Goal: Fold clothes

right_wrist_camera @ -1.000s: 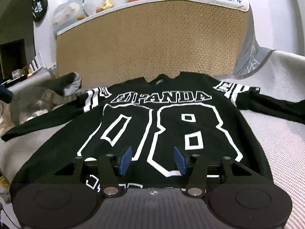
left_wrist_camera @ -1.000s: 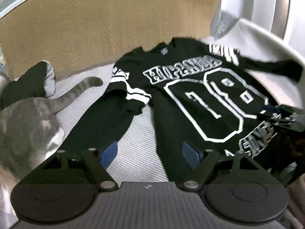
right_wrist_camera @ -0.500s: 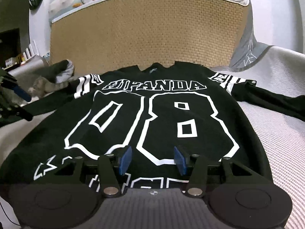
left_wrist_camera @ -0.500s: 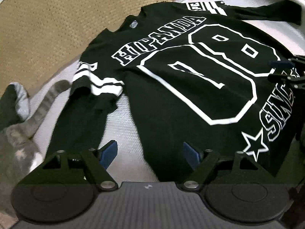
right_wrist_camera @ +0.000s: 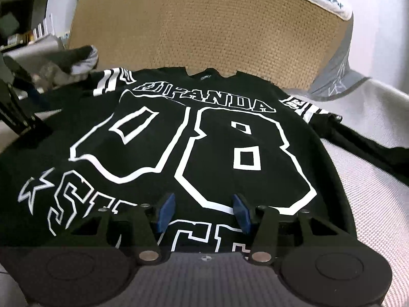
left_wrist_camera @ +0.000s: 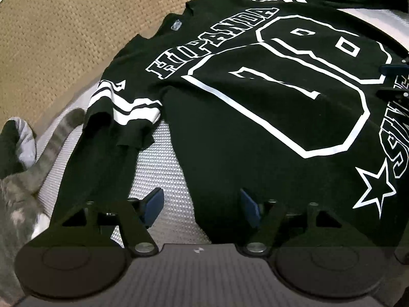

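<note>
A black long-sleeved jersey (left_wrist_camera: 255, 128) with a white "08" and star print lies flat on the bed, both sleeves spread out. My left gripper (left_wrist_camera: 202, 207) hovers low over its side edge below the striped sleeve (left_wrist_camera: 122, 112). The jaws are closing, with the cloth's edge between the blue pads (left_wrist_camera: 153, 203) and not pinched. My right gripper (right_wrist_camera: 203, 212) stands open just above the lower print of the jersey (right_wrist_camera: 230, 133), its pads apart and nothing pressed between them. The left gripper (right_wrist_camera: 23, 117) shows at the left edge of the right wrist view.
A grey tabby cat (left_wrist_camera: 18, 199) lies at the left of the bed, its tail (left_wrist_camera: 58, 138) close to the sleeve. A tan woven headboard (right_wrist_camera: 204, 30) stands behind the collar. A grey pillow (right_wrist_camera: 337, 76) leans at the back right. Textured white bedding (right_wrist_camera: 378, 179) surrounds the jersey.
My left gripper sank and rolled toward the jersey's side edge, and its jaws narrowed. My right gripper came slightly lower over the bottom print.
</note>
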The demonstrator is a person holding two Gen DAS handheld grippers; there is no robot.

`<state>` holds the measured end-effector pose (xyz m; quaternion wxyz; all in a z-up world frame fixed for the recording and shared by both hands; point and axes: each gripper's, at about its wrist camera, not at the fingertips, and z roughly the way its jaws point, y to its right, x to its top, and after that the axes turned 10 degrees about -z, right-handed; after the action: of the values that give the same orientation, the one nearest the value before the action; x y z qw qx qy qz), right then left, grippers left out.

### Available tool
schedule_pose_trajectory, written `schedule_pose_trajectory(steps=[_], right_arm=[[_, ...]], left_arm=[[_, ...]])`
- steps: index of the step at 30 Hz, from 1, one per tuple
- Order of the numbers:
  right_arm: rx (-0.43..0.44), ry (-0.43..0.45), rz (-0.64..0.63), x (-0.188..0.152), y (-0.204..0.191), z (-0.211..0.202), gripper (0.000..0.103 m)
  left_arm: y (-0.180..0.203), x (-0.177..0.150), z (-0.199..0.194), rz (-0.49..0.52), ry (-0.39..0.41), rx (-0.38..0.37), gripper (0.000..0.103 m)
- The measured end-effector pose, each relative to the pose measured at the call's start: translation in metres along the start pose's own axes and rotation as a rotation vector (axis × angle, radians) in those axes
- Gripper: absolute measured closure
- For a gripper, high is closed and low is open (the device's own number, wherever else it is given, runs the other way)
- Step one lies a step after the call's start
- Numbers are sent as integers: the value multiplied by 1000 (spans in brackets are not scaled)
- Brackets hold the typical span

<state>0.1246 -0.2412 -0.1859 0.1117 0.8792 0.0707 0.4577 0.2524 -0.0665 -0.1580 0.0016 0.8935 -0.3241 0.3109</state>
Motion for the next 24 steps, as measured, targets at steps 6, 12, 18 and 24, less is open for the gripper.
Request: schedule_pose_trajectory(steps=[6,12,18,24], right_arm=[[-13,-2,-12,-2,0,0,49],[-4,-5,-11,-3,4,1,49],[-24,-24,-23,-1,6,1,45],[-66,-46,50,1,12,0,30]], left_arm=[[-57,-28,-19,-268,-13,-90,36],[-108,-75,-52,-436,6,-96,36],[-116,-88,-104,-396,47,-7,32],[-87,-67,-122,-247,70,166,27]])
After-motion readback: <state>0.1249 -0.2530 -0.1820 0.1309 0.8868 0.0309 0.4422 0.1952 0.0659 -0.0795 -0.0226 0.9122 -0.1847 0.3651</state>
